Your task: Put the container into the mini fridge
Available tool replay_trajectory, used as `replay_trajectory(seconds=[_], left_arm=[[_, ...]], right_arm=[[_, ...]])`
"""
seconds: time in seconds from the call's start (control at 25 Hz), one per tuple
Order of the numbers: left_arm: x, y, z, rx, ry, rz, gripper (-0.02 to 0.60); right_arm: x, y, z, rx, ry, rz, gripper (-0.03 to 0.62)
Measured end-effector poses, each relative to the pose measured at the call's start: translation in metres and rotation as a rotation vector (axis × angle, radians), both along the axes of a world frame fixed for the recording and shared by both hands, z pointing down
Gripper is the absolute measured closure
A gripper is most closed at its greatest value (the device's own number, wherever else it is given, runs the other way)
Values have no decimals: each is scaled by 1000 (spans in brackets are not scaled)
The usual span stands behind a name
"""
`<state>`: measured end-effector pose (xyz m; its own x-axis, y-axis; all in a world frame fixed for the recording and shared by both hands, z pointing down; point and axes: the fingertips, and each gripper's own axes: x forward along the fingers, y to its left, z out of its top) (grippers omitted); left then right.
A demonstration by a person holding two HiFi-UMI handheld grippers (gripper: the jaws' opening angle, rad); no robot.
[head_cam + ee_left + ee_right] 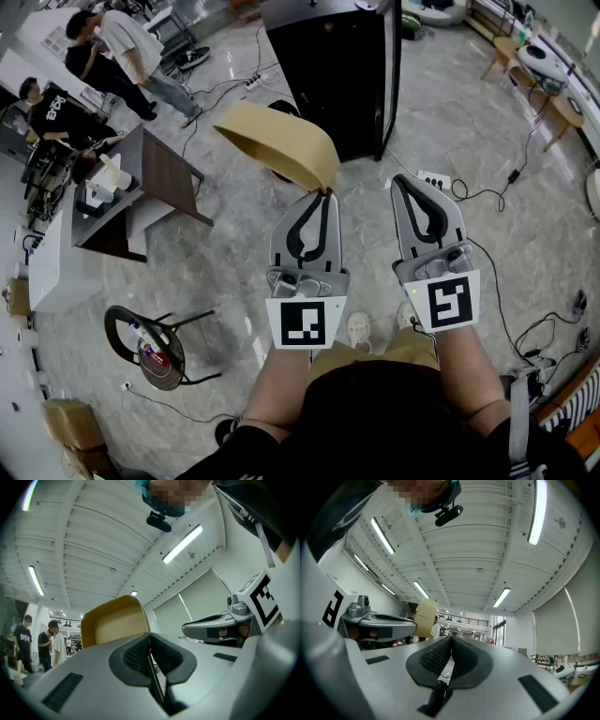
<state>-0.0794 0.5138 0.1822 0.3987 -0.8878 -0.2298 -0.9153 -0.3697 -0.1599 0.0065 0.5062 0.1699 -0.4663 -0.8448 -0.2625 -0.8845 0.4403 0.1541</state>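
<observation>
Holding the tan container (277, 141) in the air by its edge, short of the black mini fridge (333, 75).
Both forearms reach forward side by side from the body, above the grey floor (234, 281). The left gripper (323, 194) points toward the fridge, its jaws clamped on the container's thin rim, and the container tilts out to the left beyond the tips. The right gripper (405, 180) is just beside it, pointing the same way, with its jaws pressed together on nothing.
</observation>
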Motion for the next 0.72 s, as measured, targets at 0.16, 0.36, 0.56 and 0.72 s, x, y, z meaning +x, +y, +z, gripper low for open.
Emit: replay_trajectory(seconds=[0.16,0.36,0.56,0.72], left_arm=[[-14,9,-2,7,-9,10,552],[-27,12,-5,21,-21,17,552],[-33,8,-7,21,-1,19,552],[-39,5,-3,5,-2,24,552]], right_arm=[[-23,10,0,-1,7,-20,559],[-40,14,-2,2,17,-24,559],[-40,10,-4,3,10,-14,559],[-46,7,-2,-6,18,-14,559]])
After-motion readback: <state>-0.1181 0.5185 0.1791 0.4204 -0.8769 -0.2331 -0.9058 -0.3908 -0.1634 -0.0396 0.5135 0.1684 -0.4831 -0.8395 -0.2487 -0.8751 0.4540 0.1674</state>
